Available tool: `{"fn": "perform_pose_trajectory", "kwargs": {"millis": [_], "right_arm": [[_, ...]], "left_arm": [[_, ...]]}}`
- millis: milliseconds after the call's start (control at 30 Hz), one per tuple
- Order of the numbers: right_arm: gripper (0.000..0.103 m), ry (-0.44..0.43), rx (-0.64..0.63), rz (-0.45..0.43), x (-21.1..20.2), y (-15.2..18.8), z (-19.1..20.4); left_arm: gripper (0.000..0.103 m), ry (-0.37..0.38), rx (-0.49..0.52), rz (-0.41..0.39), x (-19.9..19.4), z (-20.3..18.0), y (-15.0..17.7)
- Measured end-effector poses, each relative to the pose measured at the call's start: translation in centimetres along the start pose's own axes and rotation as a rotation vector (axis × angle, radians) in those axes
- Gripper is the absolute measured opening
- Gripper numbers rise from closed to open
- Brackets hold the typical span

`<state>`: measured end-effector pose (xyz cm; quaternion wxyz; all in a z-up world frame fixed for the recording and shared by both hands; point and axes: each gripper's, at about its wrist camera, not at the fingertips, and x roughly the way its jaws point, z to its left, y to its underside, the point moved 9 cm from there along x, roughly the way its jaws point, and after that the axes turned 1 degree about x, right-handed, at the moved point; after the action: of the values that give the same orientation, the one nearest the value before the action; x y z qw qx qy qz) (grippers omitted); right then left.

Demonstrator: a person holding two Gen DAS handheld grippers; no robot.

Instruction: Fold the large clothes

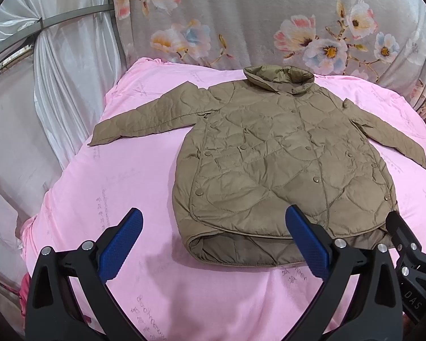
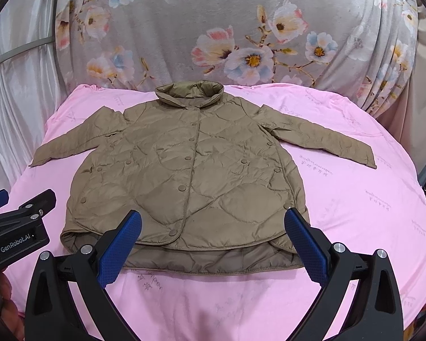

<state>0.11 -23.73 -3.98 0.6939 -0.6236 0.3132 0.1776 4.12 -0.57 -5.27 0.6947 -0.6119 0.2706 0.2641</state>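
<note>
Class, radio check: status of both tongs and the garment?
Left tongs open, empty. Right tongs open, empty. Brown quilted snap-button jacket flat, unfolded on pink sheet. Nothing in the way.

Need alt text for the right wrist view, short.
A tan quilted jacket lies flat, front up and snapped shut, sleeves spread, on a pink sheet. The open right hand-held gripper hovers over its hem; the left hand-held gripper shows at the left edge.

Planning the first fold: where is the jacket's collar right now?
The collar sits at the far end of the jacket, mid-frame in both views, against the floral fabric behind the pink sheet.
</note>
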Motion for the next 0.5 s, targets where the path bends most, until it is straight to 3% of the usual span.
{"fn": "perform_pose_trajectory", "kwargs": {"millis": [500], "right_arm": [[0.098, -0.002, 0.0, -0.001, -0.12, 0.17, 0.15]], "left_arm": [[0.098, 0.001, 0.003, -0.001, 0.14, -0.17, 0.12]]}}
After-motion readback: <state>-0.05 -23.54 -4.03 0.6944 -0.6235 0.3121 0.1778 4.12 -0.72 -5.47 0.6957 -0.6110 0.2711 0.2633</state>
